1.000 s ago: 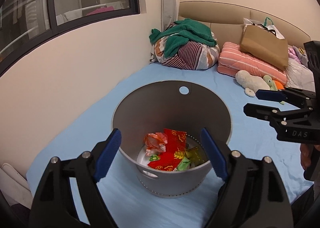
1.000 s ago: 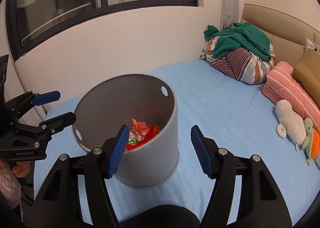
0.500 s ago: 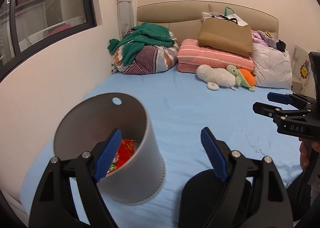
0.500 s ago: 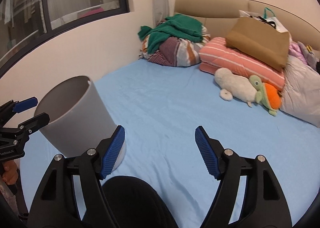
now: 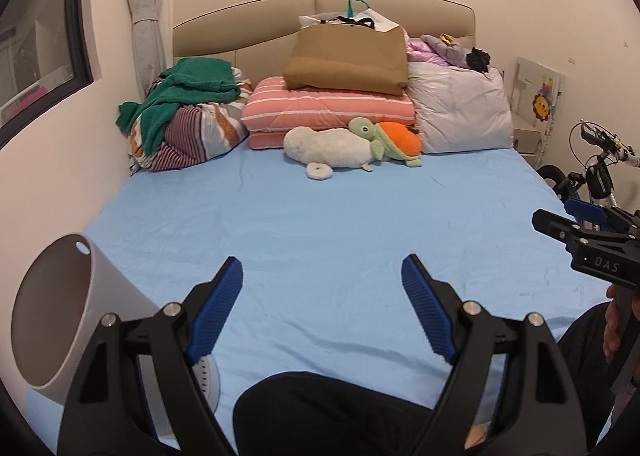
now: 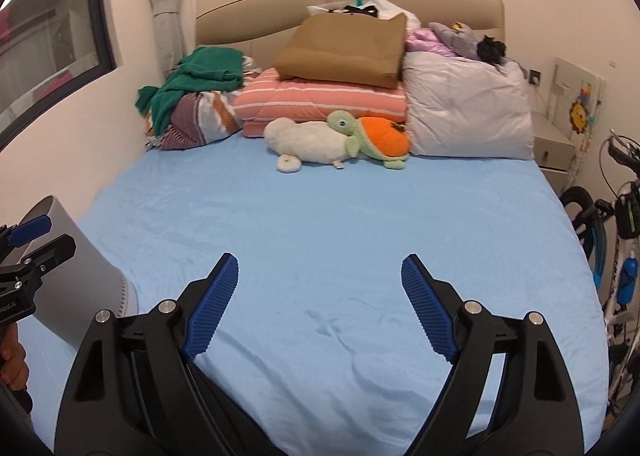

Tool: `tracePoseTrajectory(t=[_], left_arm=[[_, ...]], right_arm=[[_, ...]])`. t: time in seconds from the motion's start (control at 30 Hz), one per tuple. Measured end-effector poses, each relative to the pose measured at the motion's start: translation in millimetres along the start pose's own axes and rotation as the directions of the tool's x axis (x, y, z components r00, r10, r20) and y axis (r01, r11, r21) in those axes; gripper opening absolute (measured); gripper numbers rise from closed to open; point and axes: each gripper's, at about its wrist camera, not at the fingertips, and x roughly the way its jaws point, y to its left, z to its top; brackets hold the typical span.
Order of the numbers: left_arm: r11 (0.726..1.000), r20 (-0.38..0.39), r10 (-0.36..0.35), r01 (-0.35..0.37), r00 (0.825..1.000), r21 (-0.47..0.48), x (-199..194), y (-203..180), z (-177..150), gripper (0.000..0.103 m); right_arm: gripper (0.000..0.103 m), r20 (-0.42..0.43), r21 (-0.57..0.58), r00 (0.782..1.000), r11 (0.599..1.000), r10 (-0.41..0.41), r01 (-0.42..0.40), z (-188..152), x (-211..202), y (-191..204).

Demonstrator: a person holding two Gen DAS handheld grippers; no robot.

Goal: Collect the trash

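A bed with a blue sheet [image 5: 320, 223] is carrying a grey bin [image 5: 52, 316] at its near left. Along the far edge a striped bundle [image 5: 188, 131], pink quilt [image 5: 328, 111], white plush [image 5: 328, 147], turtle plush [image 5: 392, 139] and pale pillow [image 5: 460, 111] are lying.

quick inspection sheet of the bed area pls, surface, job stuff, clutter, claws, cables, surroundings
surface: blue sheet, bare in the middle, lightly creased
job's things: grey bin at the near left edge; no loose trash seen
clutter: plush toys, striped quilt, brown bag, green cloth, white pillow, all at the headboard
grippers: left claw open, empty; right claw opening, empty
cables: nothing seen
surroundings: window, curtain, bicycle
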Motion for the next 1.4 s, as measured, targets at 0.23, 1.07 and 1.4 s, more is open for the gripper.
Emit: tracePoseTrajectory(t=[0.23, 1.07, 1.4], left_arm=[[0.996, 0.019, -0.074, 0.074, 0.997, 0.047, 13, -49, 18, 0.082], [0.993, 0.009, -0.085, 0.084, 0.996, 0.085, 19, -73, 45, 0.085], [0.992, 0.017, -0.09, 0.088, 0.996, 0.093, 18, -71, 47, 0.088]], right_arm=[[0.081, 0.007, 0.07, 0.991, 0.988, -0.135, 0.134, -5, -19, -53], [0.095, -0.091, 0.097, 0.979, 0.977, -0.18, 0.189, 10, -27, -78], [0.095, -0.08, 0.06, 0.976, 0.977, -0.202, 0.207, 14, -26, -69]])
